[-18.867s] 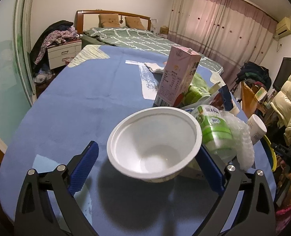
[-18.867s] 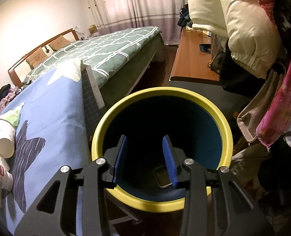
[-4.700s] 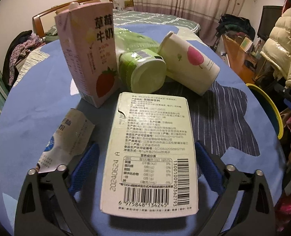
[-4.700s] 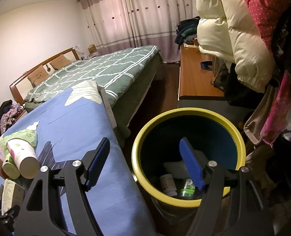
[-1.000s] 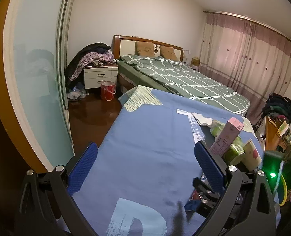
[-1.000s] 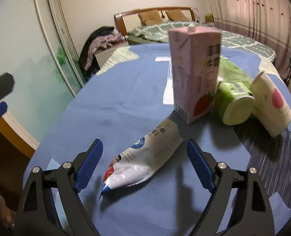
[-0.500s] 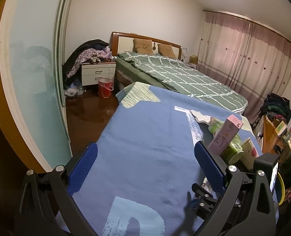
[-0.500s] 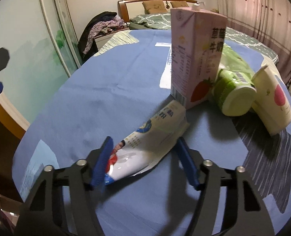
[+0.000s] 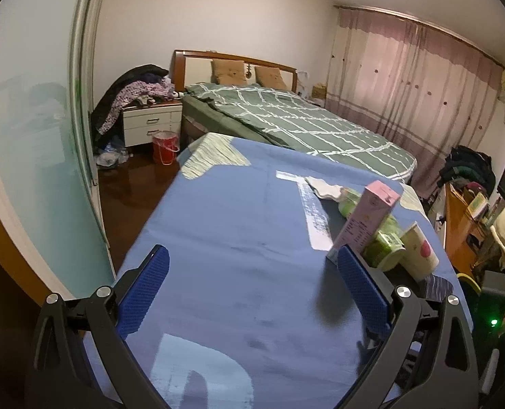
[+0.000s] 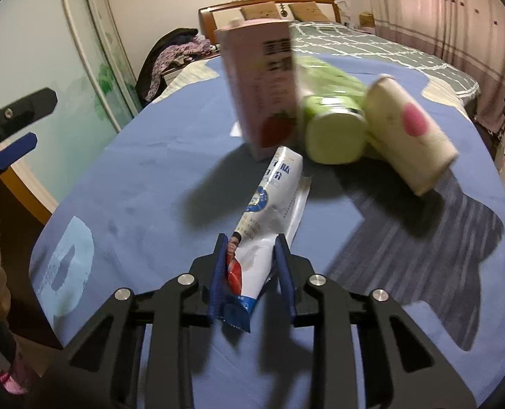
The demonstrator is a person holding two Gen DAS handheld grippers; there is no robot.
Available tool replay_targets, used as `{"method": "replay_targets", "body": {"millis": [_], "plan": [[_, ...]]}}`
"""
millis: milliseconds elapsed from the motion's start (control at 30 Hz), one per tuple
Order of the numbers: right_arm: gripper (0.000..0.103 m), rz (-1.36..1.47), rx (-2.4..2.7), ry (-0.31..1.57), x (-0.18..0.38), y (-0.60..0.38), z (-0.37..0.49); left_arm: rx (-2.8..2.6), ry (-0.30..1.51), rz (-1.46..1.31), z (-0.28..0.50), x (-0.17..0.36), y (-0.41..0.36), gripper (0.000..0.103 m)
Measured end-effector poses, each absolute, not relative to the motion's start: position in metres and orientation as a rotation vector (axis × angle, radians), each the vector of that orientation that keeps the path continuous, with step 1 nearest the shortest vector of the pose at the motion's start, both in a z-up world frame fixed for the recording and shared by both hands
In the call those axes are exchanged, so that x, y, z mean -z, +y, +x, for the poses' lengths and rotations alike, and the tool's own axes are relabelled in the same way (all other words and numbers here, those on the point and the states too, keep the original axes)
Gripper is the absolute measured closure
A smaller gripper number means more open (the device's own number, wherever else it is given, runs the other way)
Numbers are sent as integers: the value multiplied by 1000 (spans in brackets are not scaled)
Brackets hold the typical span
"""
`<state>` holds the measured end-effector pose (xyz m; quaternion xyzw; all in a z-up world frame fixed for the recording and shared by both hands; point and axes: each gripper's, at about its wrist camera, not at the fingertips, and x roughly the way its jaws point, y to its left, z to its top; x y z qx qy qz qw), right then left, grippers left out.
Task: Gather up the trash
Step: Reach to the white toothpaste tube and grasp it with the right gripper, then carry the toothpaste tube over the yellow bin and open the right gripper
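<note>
Two blue pads of the left gripper (image 9: 252,283) are seen spread wide in the left wrist view, nothing between them, above the blue table cover (image 9: 239,225). A pink milk carton (image 9: 363,226) is stood upright at the cover's right side, with a green cup (image 9: 385,255) and a cream cup (image 9: 419,252) lying just right of it.

In the right wrist view, the right gripper (image 10: 250,272) is closing on a white snack wrapper (image 10: 269,211), pads pressed against its near end. The wrapper's far end is touching the carton (image 10: 262,81) base.
</note>
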<state>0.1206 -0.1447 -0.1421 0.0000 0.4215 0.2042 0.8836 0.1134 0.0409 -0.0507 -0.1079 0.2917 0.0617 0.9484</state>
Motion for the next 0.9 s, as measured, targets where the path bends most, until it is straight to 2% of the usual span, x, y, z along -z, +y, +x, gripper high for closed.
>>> {"method": "replay_targets", "body": {"millis": [500, 900], "plan": [[77, 87, -225, 713, 107, -251, 103, -34, 628, -160, 126, 54, -7, 6], [77, 269, 176, 655, 118, -395, 116, 30, 675, -114, 149, 65, -45, 6]]}}
